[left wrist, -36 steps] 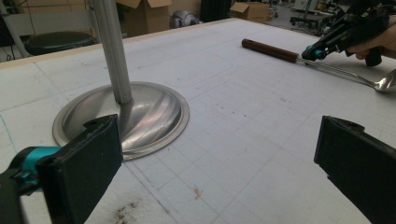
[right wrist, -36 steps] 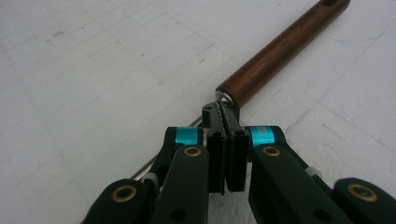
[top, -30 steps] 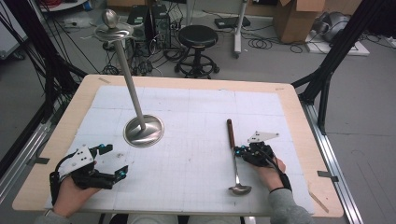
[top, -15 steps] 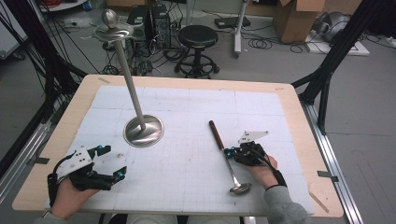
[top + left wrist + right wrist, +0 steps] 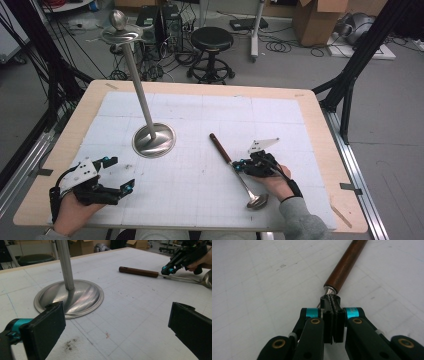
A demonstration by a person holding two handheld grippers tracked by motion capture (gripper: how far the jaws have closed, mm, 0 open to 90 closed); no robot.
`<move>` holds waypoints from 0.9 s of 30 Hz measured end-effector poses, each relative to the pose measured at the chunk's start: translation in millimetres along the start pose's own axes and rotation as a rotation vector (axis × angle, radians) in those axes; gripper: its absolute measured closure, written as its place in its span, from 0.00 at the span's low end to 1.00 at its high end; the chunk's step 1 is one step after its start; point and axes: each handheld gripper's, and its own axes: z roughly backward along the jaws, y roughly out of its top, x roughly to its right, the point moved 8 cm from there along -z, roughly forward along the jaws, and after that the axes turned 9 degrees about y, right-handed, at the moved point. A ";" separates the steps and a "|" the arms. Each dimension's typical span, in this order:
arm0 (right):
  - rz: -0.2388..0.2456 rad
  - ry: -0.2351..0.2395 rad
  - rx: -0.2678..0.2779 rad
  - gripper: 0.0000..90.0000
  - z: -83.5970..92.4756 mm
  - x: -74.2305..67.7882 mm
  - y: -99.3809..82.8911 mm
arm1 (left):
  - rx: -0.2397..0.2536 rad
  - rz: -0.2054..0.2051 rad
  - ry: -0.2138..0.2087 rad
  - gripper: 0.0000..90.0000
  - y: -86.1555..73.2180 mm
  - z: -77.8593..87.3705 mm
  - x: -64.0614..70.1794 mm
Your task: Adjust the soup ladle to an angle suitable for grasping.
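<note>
A ladle with a brown wooden handle [image 5: 220, 147] and a steel bowl [image 5: 257, 201] lies slantwise low over the white mat, right of centre. My right gripper [image 5: 240, 165] is shut on its thin metal shaft just below the handle [image 5: 345, 265]; the pads [image 5: 333, 315] press together around the shaft. From the left gripper view, the ladle handle [image 5: 138, 272] and the right gripper [image 5: 170, 267] sit at the far right. My left gripper [image 5: 121, 173] rests open at the near left corner, and nothing lies between its jaws [image 5: 117, 325].
A steel stand with a round domed base [image 5: 153, 140] and a tall pole [image 5: 137, 85] topped by a small dish and ball stands left of centre on the mat [image 5: 200, 115]. The wooden table edge [image 5: 320, 150] frames the mat. A stool and cables lie beyond the table.
The right gripper has moved left with the ladle, and the wooden handle has swung leftward toward the stand. The left gripper has stayed in place.
</note>
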 end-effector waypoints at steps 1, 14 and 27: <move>0.000 0.000 0.000 0.99 0.0 0.0 0.0 | 0.000 0.000 0.000 0.02 0.0 0.0 0.0; -0.021 -0.018 -0.060 0.99 -11.6 -4.9 11.3 | -0.008 0.001 0.004 0.02 -1.6 1.9 -0.3; -0.070 -0.016 -0.066 0.99 -16.0 5.3 19.1 | -0.013 0.002 0.005 0.02 -3.3 3.2 -0.3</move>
